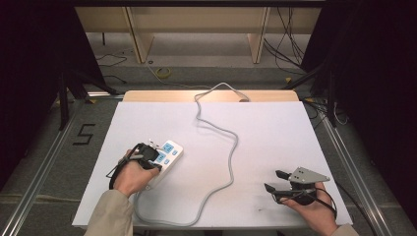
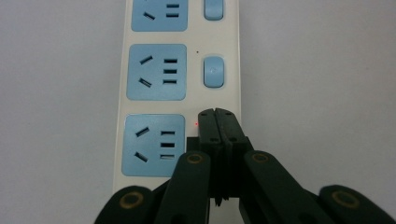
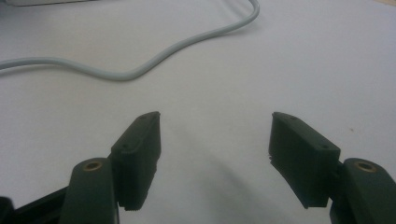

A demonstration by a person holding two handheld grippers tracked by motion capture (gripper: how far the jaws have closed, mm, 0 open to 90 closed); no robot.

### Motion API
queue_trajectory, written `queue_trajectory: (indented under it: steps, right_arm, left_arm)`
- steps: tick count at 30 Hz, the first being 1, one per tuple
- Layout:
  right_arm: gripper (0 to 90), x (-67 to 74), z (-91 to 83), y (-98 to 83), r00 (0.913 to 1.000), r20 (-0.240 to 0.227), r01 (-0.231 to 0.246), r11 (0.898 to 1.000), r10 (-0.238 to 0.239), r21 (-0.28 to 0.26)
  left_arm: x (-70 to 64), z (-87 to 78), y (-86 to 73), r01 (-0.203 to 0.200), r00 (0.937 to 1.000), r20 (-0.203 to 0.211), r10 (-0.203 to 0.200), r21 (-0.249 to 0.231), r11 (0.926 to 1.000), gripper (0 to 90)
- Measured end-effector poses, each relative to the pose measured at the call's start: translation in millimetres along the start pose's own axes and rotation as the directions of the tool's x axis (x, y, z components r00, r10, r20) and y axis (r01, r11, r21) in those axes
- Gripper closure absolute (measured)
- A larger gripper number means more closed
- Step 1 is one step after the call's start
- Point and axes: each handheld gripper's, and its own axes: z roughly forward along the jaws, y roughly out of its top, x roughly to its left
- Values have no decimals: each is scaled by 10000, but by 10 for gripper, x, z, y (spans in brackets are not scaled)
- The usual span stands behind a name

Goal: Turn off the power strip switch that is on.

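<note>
Overhead, white table [image 1: 275, 128] — power strip [image 1: 169, 153], grey cord [image 1: 228, 162] — dark curtains.

A white plastic power strip [image 2: 180, 70] with pale blue socket faces and pale blue rocker switches [image 2: 213, 71] lies flat on the white table top, at its near-left part in the high view. A small red indicator light [image 2: 196, 124] glows beside the nearest socket. Its grey cable [image 1: 230, 147] runs off the near end, loops along the table's near edge, then snakes up the middle to the far edge.
</note>
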Motion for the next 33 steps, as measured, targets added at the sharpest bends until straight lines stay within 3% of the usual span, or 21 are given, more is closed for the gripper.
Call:
queue_trajectory:
  steps: [33]
  right_arm:
    - [351,-1,-4,1,10000,10,23,10000,-23,-30]
  left_arm:
    - [6,-33,7,-63,10000,-74,62,-87,9999,899]
